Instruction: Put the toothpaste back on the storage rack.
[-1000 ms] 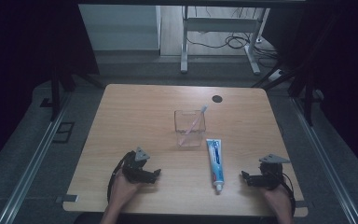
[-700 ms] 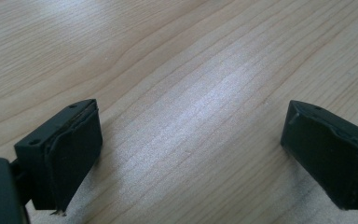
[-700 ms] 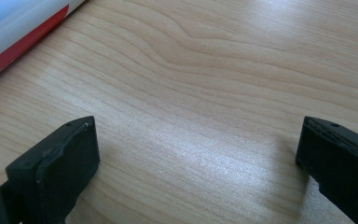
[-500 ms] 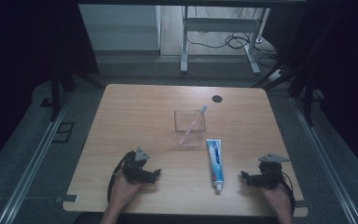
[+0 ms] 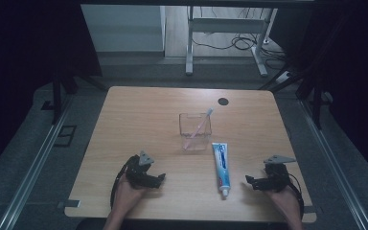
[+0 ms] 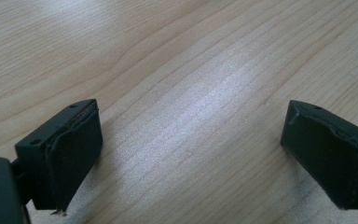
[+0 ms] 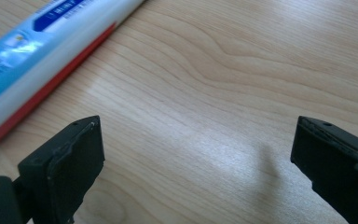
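Jaws stand wide apart on both tools, and neither holds or touches anything. Our right gripper (image 5: 255, 181) rests low over the near right part of the wooden table (image 5: 139, 120), its two black pads (image 7: 72, 168) spread with only bare grain between them. Our left gripper (image 5: 157, 179) sits at the near left in the same way, spread to its full gape over bare wood.

Moving outward from the right tool, the toothpaste tube (image 5: 222, 167) lies flat just beside it, cap end toward us, long axis running away toward the middle of the table. In the right gripper view the tube (image 7: 37, 60) crosses the upper left corner, apart from the pads. Beyond its far end stands a clear square cup (image 5: 195, 130), just beside the tube, with a toothbrush (image 5: 197, 128) leaning inside it, head up toward the far right.

We judge this to be the start: both hands parked, nothing picked yet. The tube is nearest, so the next move likely calls for swinging the right tool left across it, setting the pads astride its narrow width, then closing gently so the soft body does not squeeze out.
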{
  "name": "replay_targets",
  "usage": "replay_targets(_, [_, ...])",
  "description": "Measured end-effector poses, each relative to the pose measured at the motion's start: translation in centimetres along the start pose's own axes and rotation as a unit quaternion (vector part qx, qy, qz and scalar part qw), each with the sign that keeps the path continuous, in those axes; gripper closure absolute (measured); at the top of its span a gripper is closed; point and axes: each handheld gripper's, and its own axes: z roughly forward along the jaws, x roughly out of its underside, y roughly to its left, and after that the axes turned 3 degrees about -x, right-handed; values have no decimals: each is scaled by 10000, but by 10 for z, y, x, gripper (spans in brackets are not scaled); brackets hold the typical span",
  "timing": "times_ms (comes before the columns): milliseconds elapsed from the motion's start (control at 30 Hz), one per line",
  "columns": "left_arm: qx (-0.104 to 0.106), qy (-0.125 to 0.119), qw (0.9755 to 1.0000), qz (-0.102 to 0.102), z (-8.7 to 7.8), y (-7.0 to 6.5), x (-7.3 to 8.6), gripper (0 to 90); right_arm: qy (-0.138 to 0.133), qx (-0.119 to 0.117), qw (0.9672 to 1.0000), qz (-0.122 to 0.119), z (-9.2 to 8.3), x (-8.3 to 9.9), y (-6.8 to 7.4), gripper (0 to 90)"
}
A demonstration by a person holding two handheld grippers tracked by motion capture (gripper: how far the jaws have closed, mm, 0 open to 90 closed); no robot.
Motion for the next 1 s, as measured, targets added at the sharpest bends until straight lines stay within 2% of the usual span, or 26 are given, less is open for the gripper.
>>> replay_targets(433, [-17, -12, 10000, -26, 0, -1, 0, 57, 251, -258, 9992, -178, -1, -16, 13, 38])
replay_targets(700, [-28, -15, 10000, -34, 0, -1, 0, 59, 397, -380, 9980, -307, 1, -28, 21, 102])
replay_targets(1000, [-29, -16, 10000, -37, 0, -1, 0, 58, 636, -495, 9958, -431, 10, -43, 32, 133])
